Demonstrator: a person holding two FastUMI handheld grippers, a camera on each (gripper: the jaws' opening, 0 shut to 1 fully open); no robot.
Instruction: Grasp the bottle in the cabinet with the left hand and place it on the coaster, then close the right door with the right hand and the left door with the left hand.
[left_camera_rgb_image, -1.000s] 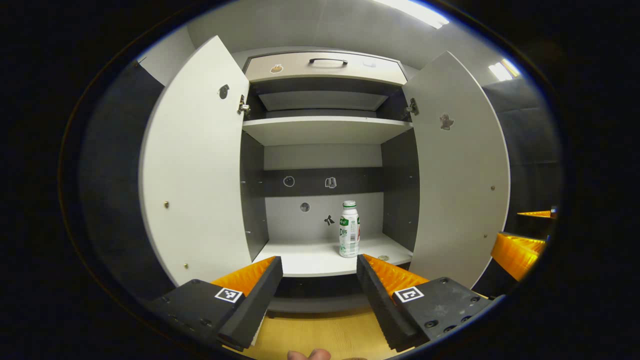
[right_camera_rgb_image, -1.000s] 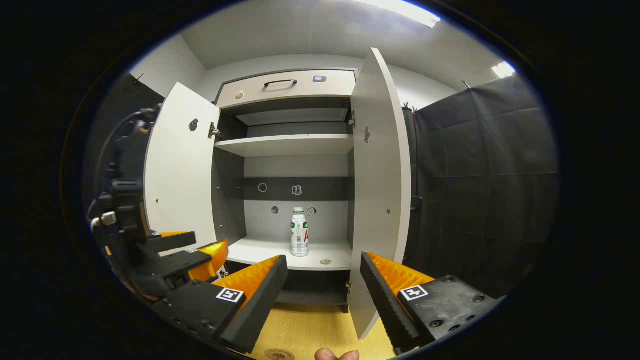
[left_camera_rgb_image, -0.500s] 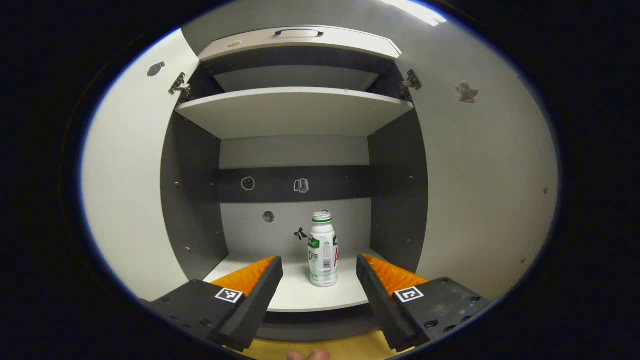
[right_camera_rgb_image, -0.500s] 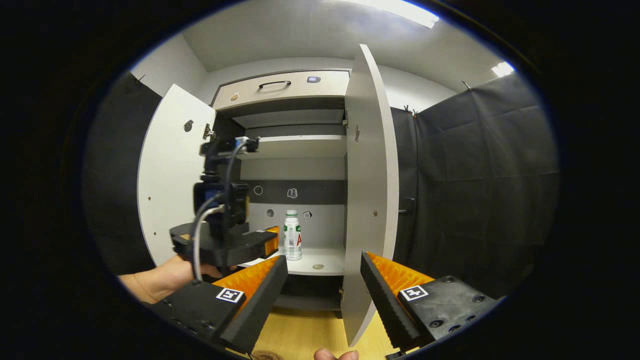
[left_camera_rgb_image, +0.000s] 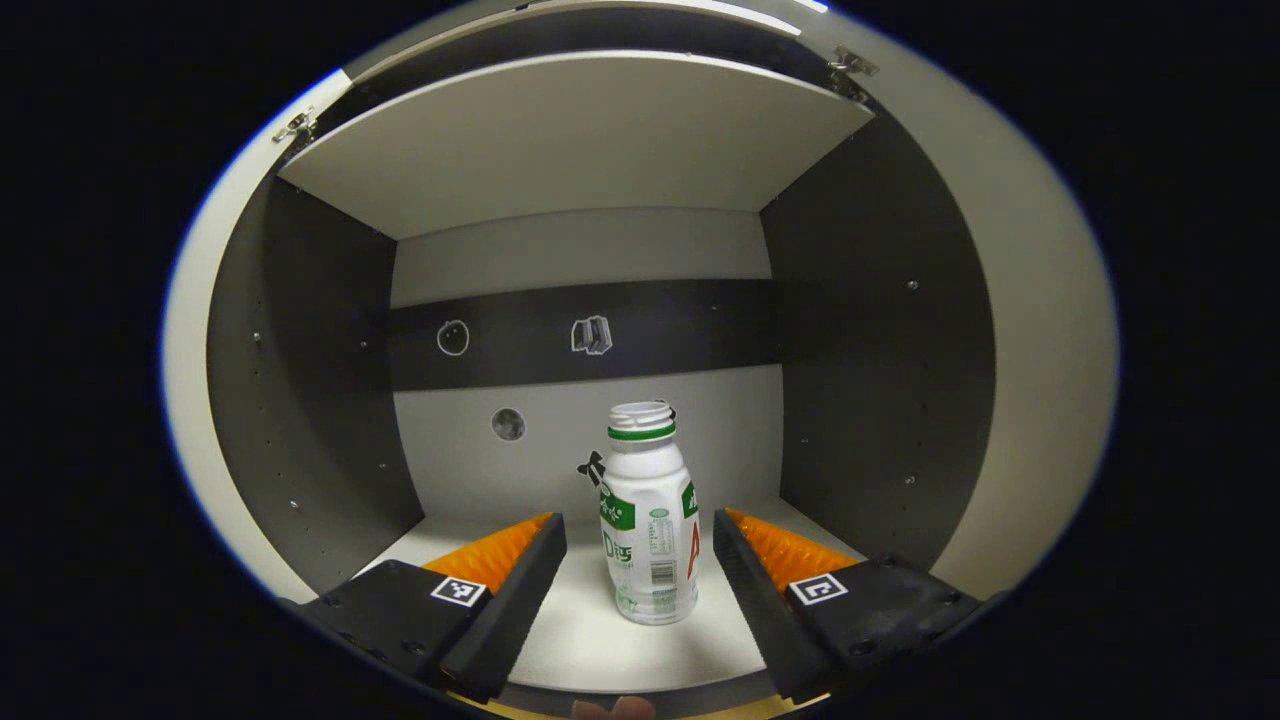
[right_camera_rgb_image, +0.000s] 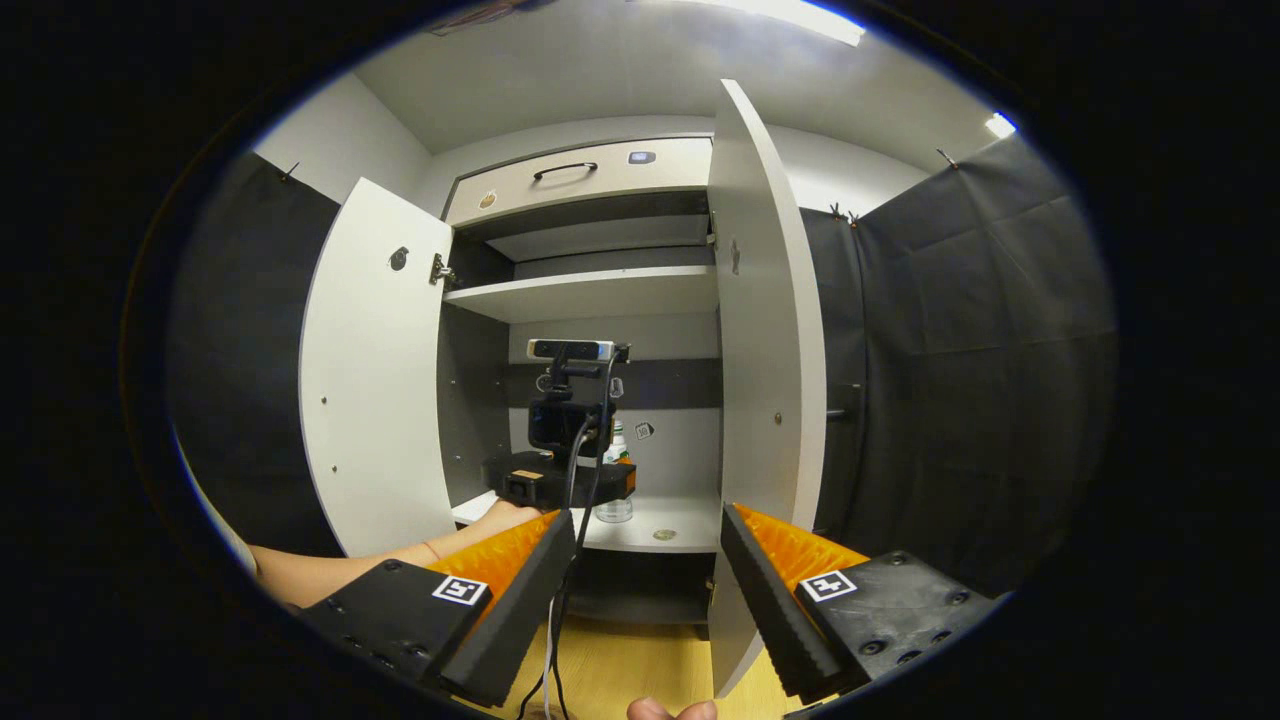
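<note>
- Left gripper (left_camera_rgb_image: 638, 540), lower centre of its view, gapes wide around the upright bottle (left_camera_rgb_image: 648, 520), untouched.
- Right gripper (right_camera_rgb_image: 648, 545), lower centre, spread wide, holds nothing.

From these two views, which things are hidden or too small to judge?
- Bottle, right gripper view: mostly covered by the left gripper and its cable.
- Small round object on the shelf, right gripper view: too small to identify.
- Bottle, left gripper view: fingers flank it, contact unclear.
- Bottle label, left gripper view: too small.
</note>
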